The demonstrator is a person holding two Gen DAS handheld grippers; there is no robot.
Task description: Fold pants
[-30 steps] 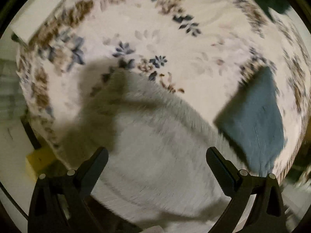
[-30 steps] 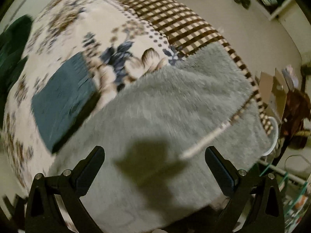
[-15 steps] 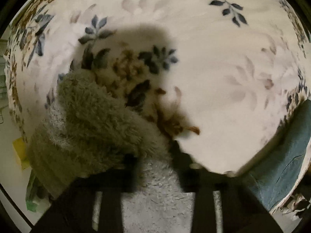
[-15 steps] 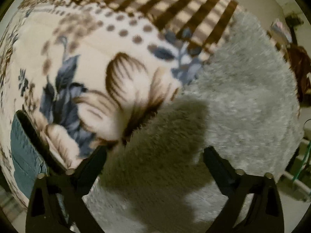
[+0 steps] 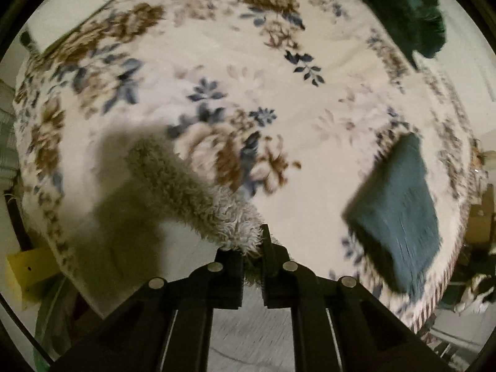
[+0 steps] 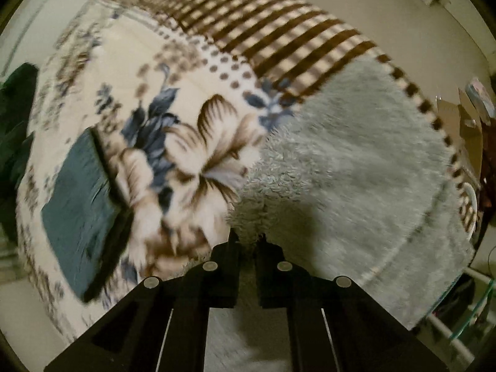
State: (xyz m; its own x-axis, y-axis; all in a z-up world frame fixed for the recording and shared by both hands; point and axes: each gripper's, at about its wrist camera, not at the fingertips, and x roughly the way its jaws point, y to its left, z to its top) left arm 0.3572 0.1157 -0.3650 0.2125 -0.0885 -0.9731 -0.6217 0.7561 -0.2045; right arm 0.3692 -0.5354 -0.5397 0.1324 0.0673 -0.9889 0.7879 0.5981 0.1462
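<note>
Both my claws are clenched on the fluffy grey pants (image 6: 356, 167) on the floral blanket (image 5: 310, 99) — left gripper (image 5: 251, 249), right gripper (image 6: 248, 241) (edges pinched). The fold looks barely begun — most remains.

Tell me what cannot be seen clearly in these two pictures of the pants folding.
- Pants: left view shows one fuzzy strip; the rest runs under the left gripper.
- Pants: right view cuts the near edge behind the right gripper; shape unclear.
- Blue cloth: blurred in both views; type cannot be told.
- Dark green cloth: cut by the lens edge.
</note>
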